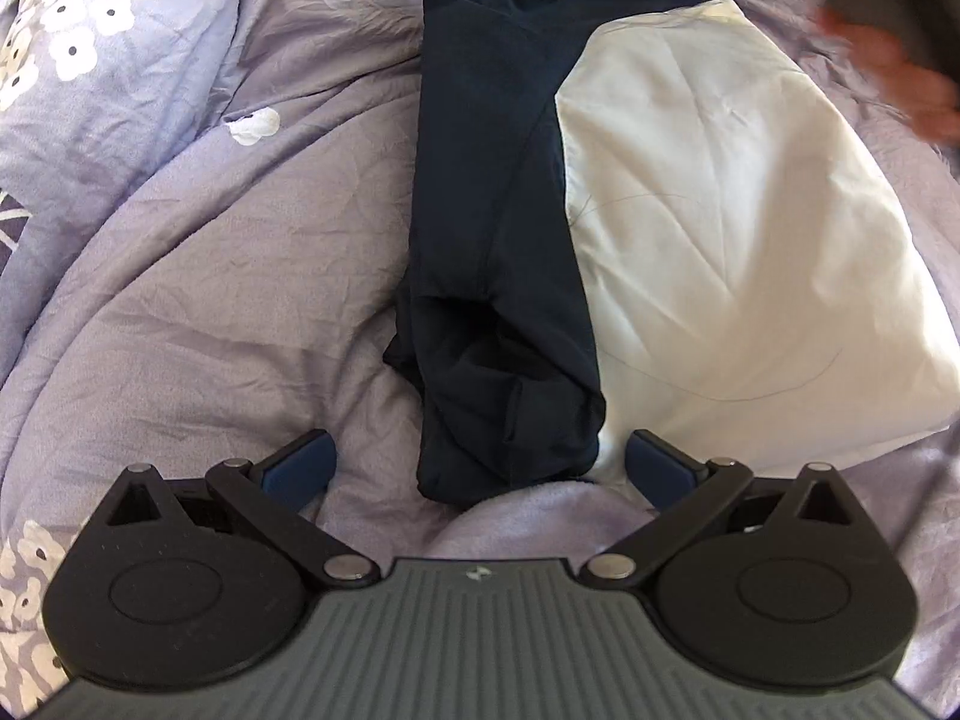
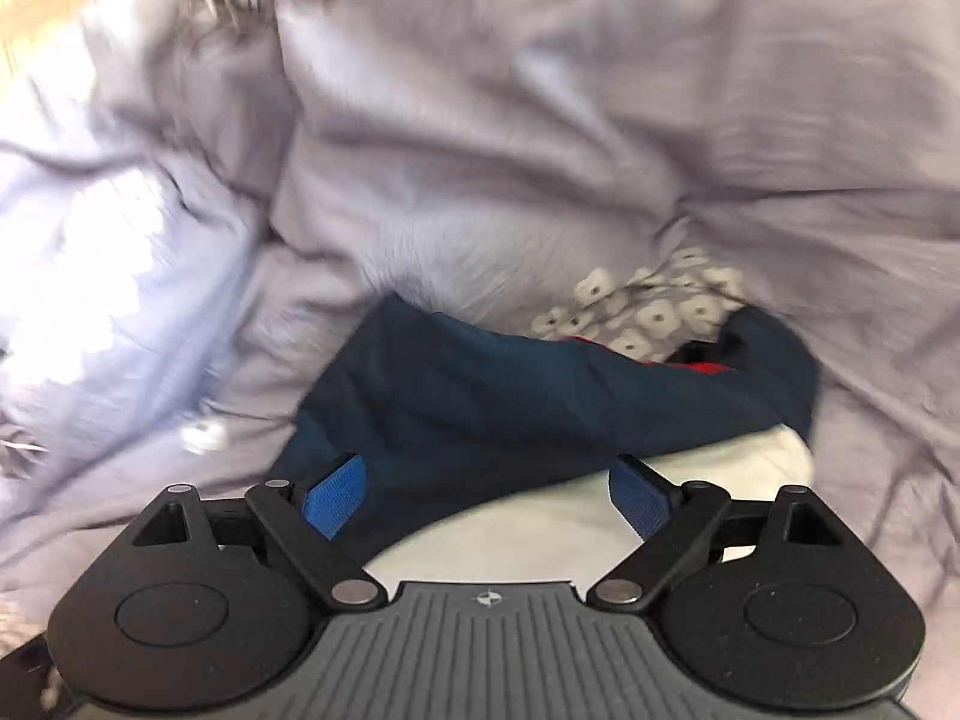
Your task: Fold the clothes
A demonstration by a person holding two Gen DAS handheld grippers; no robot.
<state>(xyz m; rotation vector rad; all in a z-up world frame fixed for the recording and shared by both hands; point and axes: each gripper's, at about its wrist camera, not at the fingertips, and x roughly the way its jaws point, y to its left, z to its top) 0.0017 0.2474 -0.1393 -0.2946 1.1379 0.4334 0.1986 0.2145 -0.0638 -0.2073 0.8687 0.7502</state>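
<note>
A shirt with a white body (image 1: 738,228) and dark navy sleeves (image 1: 504,240) lies on a lilac duvet. In the left wrist view the navy sleeve runs down the middle, its cuff end just ahead of my left gripper (image 1: 477,468), which is open and empty with the cuff between its blue pads. In the blurred right wrist view the navy sleeve (image 2: 540,402) lies folded across the white body (image 2: 540,534), with a bit of red (image 2: 708,367) at its far end. My right gripper (image 2: 489,495) is open above the sleeve and white cloth.
The lilac duvet (image 1: 210,312) is rumpled, with a flower-print pillow (image 1: 90,60) at the far left. A person's blurred hand (image 1: 900,54) shows at the top right of the left wrist view. Flower-print bedding (image 2: 654,306) lies behind the shirt.
</note>
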